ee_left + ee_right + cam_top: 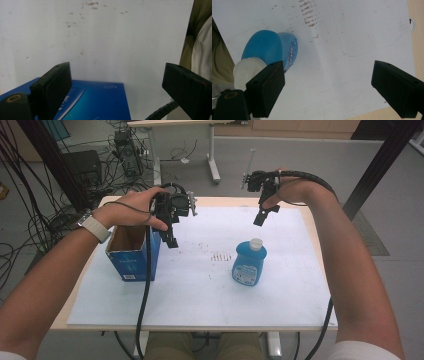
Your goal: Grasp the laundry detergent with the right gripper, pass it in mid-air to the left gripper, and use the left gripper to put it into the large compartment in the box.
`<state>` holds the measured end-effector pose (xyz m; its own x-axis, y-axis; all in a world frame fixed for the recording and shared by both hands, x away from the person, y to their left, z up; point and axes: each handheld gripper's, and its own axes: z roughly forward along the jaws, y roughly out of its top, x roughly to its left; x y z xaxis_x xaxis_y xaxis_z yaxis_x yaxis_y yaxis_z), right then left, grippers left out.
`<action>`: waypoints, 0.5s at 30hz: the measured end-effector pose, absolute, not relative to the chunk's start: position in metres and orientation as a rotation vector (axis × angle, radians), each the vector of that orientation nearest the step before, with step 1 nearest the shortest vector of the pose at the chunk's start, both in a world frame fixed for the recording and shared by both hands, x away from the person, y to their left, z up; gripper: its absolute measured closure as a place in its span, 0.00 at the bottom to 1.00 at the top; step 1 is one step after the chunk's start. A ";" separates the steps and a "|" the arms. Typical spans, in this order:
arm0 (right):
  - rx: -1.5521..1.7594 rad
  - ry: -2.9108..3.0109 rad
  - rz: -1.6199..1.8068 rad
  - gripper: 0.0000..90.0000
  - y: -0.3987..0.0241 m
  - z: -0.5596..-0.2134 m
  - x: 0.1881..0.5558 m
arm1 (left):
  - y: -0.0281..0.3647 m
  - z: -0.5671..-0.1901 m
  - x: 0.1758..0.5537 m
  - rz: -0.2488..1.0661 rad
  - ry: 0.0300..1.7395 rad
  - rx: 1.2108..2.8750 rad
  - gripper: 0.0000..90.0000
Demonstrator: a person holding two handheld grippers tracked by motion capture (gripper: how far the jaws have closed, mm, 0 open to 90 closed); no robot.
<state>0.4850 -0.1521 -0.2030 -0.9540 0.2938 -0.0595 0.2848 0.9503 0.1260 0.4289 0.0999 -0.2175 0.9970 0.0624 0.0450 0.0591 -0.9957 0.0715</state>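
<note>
My right gripper [262, 215] and left gripper [170, 236] hang spread, empty; mid-bench the blue bottle [249, 264] looks smooth, slippery; I'd pinch its flat sides.

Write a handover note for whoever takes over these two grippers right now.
Left gripper: jaws open, empty, held over the near right corner of the open blue box.
Right gripper: jaws open, empty, in the air behind the blue bottle.
The bottle stands upright on the white sheet, white cap on, apart from the box.
Done: nothing gripped so far.
Left: probably grip the bottle and put it into the box.
</note>
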 end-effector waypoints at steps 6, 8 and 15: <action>0.459 3.017 0.186 0.13 -0.152 -0.201 0.484 | 0.100 -0.215 0.428 0.083 0.097 3.062 0.10; 0.459 3.017 0.187 0.13 -0.152 -0.201 0.484 | 0.100 -0.214 0.428 0.082 0.094 3.065 0.10; 0.462 3.019 0.183 0.13 -0.152 -0.200 0.483 | 0.100 -0.214 0.428 0.081 0.096 3.068 0.10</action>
<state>0.4833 -0.1518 -0.2001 -0.9512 0.3022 -0.0627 0.2924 0.9474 0.1302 0.4276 0.1004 -0.2140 0.9966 0.0645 0.0506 0.0607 -0.9955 0.0722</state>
